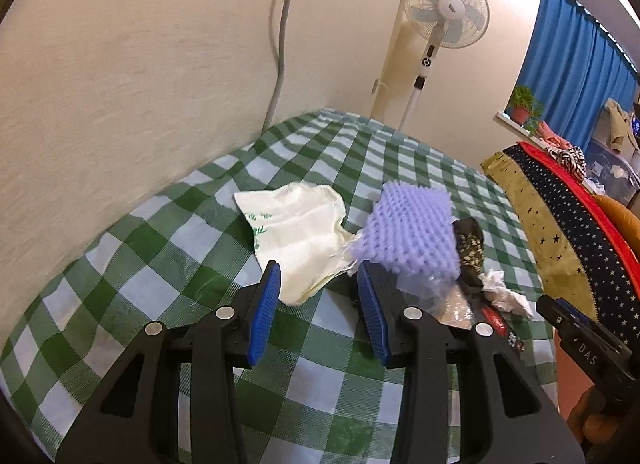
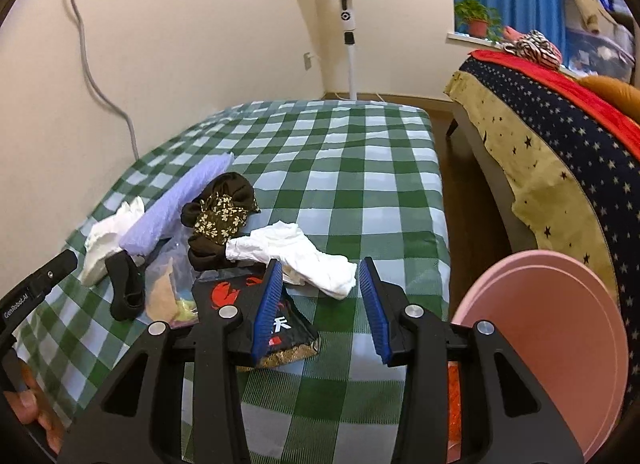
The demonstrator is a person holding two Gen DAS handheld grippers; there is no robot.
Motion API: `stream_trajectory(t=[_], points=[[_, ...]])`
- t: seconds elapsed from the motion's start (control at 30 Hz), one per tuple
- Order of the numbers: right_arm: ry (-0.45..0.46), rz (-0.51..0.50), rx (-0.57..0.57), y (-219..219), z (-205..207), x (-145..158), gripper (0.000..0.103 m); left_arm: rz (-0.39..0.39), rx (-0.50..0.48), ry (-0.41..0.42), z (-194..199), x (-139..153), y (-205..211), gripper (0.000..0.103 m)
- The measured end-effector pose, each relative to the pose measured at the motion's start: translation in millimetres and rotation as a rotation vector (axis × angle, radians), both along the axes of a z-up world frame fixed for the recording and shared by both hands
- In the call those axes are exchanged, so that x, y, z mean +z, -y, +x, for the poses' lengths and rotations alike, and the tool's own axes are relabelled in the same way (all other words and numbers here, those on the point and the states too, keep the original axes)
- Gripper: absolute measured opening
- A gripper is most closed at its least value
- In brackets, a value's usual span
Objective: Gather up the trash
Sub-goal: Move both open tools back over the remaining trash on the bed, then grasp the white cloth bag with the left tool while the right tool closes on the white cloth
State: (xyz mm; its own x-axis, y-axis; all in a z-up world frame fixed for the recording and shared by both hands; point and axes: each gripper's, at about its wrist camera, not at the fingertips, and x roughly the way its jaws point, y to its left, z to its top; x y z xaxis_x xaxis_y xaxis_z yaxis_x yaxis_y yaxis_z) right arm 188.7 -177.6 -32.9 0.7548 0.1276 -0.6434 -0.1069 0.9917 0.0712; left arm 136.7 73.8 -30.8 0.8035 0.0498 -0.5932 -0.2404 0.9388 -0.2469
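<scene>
Scene: a bed covered by a green-checked sheet carries a cluster of trash. The landmark for all positions below is the purple foam pad.

Item positions, relative to the foam pad:
- Cream plastic bag: touching its wall-side edge.
- Dark floral cloth: against its opposite side.
- Crumpled white tissue: beyond the cloth, toward the open side of the bed.
- Black snack wrapper with red print: nearer the cameras than the pad.
- Clear plastic bag: just beside the wrapper, below the pad.
- Pink bin: well apart, off the bed edge; presumed collection point.

Gripper state:
- Left gripper: jaws partly open, holding nothing. It points at the gap where the cream bag meets the foam pad.
- Right gripper: jaws partly open, holding nothing. The tissue lies just ahead of its fingertips; the wrapper sits under its left finger.

Probable faults from this position:
1. Right gripper closes on tissue and sheet together; cause: descent too deep into soft bedding.
2. Left gripper catches both the bag and the foam pad; cause: aim centred on their shared edge.
3. Thin film slips from the pads; cause: shallow bite on a loose corner.
4. The floral cloth may be clothing rather than trash; this cannot be confirmed.
</scene>
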Motion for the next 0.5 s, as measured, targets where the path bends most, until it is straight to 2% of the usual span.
stream_trajectory(t=[0.5], points=[[-0.107, -0.044, 0.038, -6.6, 26.7, -22.5, 0.041, -0.047, -0.016, -0.068, 24.1, -17.8, -6.3, 0.04]])
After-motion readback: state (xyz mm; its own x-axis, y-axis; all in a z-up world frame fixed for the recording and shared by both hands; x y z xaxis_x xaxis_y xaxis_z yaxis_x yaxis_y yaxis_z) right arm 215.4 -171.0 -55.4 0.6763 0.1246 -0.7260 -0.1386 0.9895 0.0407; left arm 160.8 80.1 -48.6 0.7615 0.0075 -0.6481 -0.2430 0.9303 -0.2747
